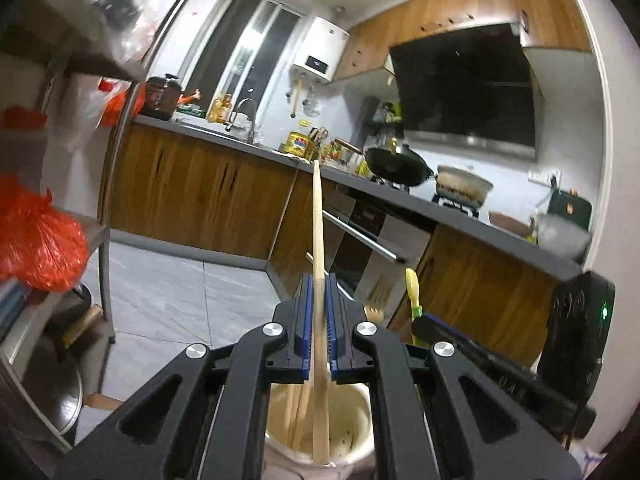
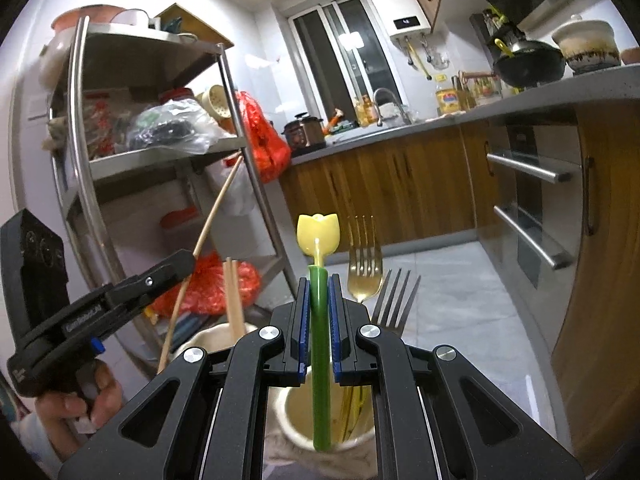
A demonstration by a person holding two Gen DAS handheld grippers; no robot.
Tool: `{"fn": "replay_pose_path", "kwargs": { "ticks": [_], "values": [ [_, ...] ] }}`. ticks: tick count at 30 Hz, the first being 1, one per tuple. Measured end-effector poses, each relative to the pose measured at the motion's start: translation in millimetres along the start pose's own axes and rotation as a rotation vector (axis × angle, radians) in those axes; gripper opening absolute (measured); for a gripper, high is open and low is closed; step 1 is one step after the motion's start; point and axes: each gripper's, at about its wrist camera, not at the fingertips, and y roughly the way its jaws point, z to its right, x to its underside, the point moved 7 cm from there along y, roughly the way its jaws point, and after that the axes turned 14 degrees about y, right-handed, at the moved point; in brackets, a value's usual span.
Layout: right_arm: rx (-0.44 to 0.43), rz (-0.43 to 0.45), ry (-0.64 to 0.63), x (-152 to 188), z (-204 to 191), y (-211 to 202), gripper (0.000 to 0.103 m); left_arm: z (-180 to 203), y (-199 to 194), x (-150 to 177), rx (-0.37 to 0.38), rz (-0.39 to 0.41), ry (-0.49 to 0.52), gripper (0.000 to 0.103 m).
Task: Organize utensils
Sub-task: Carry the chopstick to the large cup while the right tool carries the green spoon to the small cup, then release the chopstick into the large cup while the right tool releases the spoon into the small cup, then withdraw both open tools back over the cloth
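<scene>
My left gripper (image 1: 319, 284) is shut on a wooden chopstick (image 1: 317, 220) whose lower end stands in a cream holder cup (image 1: 352, 436) with other chopsticks. My right gripper (image 2: 319, 284) is shut on a green-stemmed utensil with a yellow tulip top (image 2: 319, 236); its lower end sits in a second cream cup (image 2: 292, 420). A gold fork (image 2: 363, 268) and a dark fork (image 2: 394, 300) stand in that cup. The left gripper (image 2: 176, 264) with its chopstick (image 2: 212, 216) shows at left in the right wrist view. The right gripper (image 1: 424, 326) shows in the left wrist view.
A steel shelf rack (image 2: 160, 152) with red bags (image 2: 264, 140) stands to the left. Wooden cabinets and a grey counter (image 1: 248, 148) run across the back, with a wok (image 1: 400, 162) and a pot (image 1: 462, 186) on the stove. Oven handles (image 2: 528, 168) stick out at right.
</scene>
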Motion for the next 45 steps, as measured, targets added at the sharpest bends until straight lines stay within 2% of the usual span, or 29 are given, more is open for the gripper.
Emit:
{"fn": "replay_pose_path", "kwargs": {
  "ticks": [6,12,21,28,33,34,36,37,40,42,44,45],
  "values": [
    [-0.005,0.072,-0.014,-3.4,0.2,0.6,0.010,-1.7,9.2,2.8,-0.052,0.017,0.037,0.006],
    [0.031,0.001,-0.058,12.6,2.9,17.5,0.010,1.6,14.3,14.0,-0.074,-0.022,0.086,0.006],
    [0.054,-0.089,-0.091,28.7,1.3,13.5,0.010,11.1,-9.8,25.6,-0.066,-0.097,0.167,0.006],
    [0.083,-0.192,-0.092,53.9,5.4,12.0,0.010,17.7,-24.1,35.4,-0.078,-0.179,0.193,0.006],
    [0.096,-0.210,-0.093,57.9,4.1,10.1,0.010,15.2,-26.5,38.6,-0.111,-0.214,0.199,0.007],
    [0.099,-0.207,-0.093,57.2,3.4,8.3,0.010,14.6,-27.8,37.9,-0.112,-0.217,0.196,0.011],
    [0.099,-0.199,-0.093,55.0,2.2,3.3,0.015,14.3,-32.7,35.1,-0.122,-0.215,0.198,0.027],
    [0.096,-0.193,-0.091,53.6,1.6,0.8,0.021,14.9,-35.3,33.4,-0.126,-0.210,0.201,0.038],
    [0.100,-0.168,-0.098,49.1,-0.7,-10.9,0.030,18.9,-43.5,30.0,-0.123,-0.200,0.212,0.045],
    [0.101,-0.157,-0.097,47.7,-1.2,-18.0,0.039,23.1,-49.9,29.4,-0.125,-0.198,0.220,0.056],
    [0.107,-0.142,-0.099,47.1,-2.5,-28.1,0.055,27.2,-55.8,28.7,-0.129,-0.193,0.234,0.068],
    [0.113,-0.133,-0.103,47.0,-2.9,-33.4,0.059,29.1,-59.1,28.4,-0.131,-0.190,0.242,0.070]
  ]
}}
